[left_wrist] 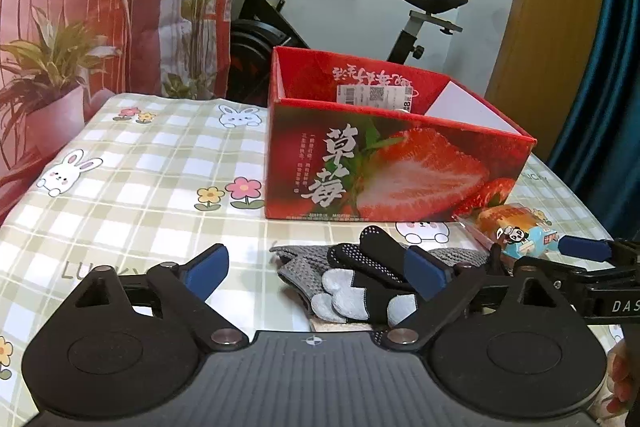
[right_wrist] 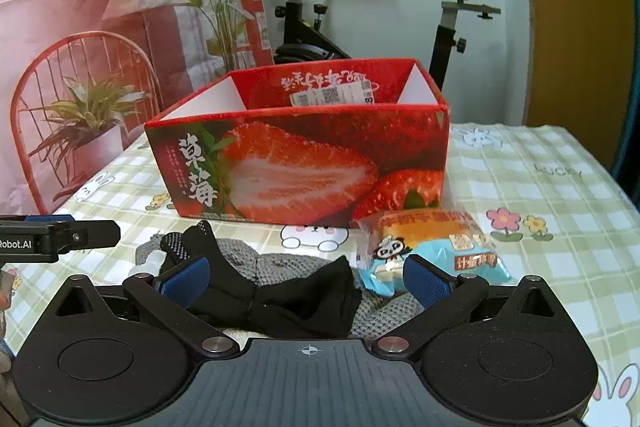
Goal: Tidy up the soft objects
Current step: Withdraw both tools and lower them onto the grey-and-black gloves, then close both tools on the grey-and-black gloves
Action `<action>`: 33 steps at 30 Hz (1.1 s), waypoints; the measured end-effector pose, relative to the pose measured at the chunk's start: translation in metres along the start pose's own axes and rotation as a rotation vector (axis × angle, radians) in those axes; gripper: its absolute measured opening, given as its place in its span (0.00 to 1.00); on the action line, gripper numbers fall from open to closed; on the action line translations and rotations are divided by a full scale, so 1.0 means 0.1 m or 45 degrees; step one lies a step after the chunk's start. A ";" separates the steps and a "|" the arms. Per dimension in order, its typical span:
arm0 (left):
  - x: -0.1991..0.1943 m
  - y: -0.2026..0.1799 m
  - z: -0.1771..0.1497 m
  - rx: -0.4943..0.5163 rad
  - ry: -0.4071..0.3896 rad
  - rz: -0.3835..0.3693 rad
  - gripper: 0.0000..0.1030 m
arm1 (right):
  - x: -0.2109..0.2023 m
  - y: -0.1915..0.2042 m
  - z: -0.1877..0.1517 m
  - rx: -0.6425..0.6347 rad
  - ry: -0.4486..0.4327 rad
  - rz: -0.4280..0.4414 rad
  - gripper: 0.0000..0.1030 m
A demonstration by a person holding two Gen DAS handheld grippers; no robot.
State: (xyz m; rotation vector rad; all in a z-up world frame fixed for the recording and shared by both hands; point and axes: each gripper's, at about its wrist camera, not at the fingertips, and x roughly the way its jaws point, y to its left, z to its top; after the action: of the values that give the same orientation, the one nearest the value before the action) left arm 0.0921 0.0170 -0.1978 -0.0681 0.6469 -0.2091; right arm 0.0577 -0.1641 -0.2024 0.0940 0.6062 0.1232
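A red strawberry box (left_wrist: 384, 163) stands open on the checked tablecloth; it also shows in the right wrist view (right_wrist: 304, 163). In front of it lies a pile of soft things: a grey and black glove (left_wrist: 348, 279), a grey knit cloth (right_wrist: 280, 263) and a black sock (right_wrist: 288, 295). A wrapped bread bun with a panda label (right_wrist: 428, 247) lies at the pile's right, also in the left wrist view (left_wrist: 516, 227). My left gripper (left_wrist: 320, 271) is open, low over the glove. My right gripper (right_wrist: 306, 277) is open, astride the black sock.
The table (left_wrist: 140, 167) has rabbit and flower prints. Behind it stand an exercise bike (left_wrist: 304, 7), a red wire chair (right_wrist: 80, 99) and potted plants (left_wrist: 48, 67). A blue curtain (left_wrist: 600, 67) hangs at the right.
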 end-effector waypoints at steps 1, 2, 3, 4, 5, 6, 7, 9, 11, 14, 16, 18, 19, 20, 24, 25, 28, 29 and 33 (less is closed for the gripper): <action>0.00 0.00 0.00 -0.006 0.002 -0.003 0.90 | 0.01 0.00 -0.01 0.003 0.000 0.003 1.00; 0.02 0.00 -0.01 -0.013 0.007 -0.013 0.88 | 0.02 0.00 -0.02 0.004 0.004 0.004 1.00; 0.03 0.00 -0.01 -0.016 0.017 -0.028 0.83 | 0.03 0.00 -0.03 0.002 0.012 0.007 1.00; 0.05 -0.01 -0.01 -0.011 0.025 -0.046 0.79 | 0.05 0.00 -0.04 0.000 0.019 0.010 1.00; 0.06 -0.03 -0.01 -0.002 0.031 -0.063 0.78 | 0.06 0.01 -0.05 -0.004 0.027 0.013 1.00; 0.06 -0.04 -0.02 0.005 0.036 -0.076 0.76 | 0.07 0.02 -0.06 -0.009 0.030 0.013 0.99; 0.08 -0.05 -0.03 0.005 0.040 -0.082 0.75 | 0.07 0.02 -0.07 -0.011 0.030 0.015 0.99; 0.10 -0.04 -0.03 -0.003 0.049 -0.100 0.71 | 0.07 0.01 -0.07 -0.005 0.031 0.026 0.99; 0.12 -0.03 -0.04 -0.012 0.058 -0.114 0.68 | 0.07 -0.01 -0.08 0.004 0.035 0.034 0.99; 0.14 -0.02 -0.06 -0.022 0.063 -0.123 0.68 | 0.08 -0.02 -0.09 0.011 0.042 0.045 0.95; 0.14 -0.01 -0.05 -0.025 0.062 -0.131 0.67 | 0.09 -0.03 -0.09 0.013 0.050 0.057 0.93; 0.14 -0.02 -0.05 -0.025 0.062 -0.136 0.66 | 0.09 -0.02 -0.10 0.008 0.054 0.063 0.91; 0.14 -0.02 -0.05 -0.027 0.063 -0.137 0.66 | 0.08 -0.01 -0.10 0.005 0.055 0.065 0.89; 0.14 -0.02 -0.05 -0.029 0.065 -0.140 0.66 | 0.08 -0.01 -0.10 0.003 0.056 0.066 0.87; 0.15 -0.01 -0.05 -0.047 0.074 -0.159 0.61 | 0.07 -0.04 -0.11 0.011 0.064 0.067 0.80; 0.15 -0.01 -0.06 -0.052 0.076 -0.165 0.60 | 0.07 -0.05 -0.12 0.015 0.066 0.070 0.78; 0.20 0.00 -0.08 -0.065 0.093 -0.185 0.55 | 0.10 -0.06 -0.13 0.019 0.076 0.074 0.70; 0.22 0.00 -0.09 -0.070 0.103 -0.194 0.54 | 0.11 -0.06 -0.14 0.019 0.080 0.075 0.68; 0.27 0.01 -0.11 -0.087 0.116 -0.210 0.52 | 0.13 -0.06 -0.15 0.019 0.086 0.077 0.64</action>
State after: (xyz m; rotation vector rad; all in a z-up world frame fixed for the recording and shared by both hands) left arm 0.1063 0.0119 -0.2223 -0.1784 0.7398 -0.3506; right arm 0.0596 -0.1673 -0.2229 0.1233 0.6724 0.1812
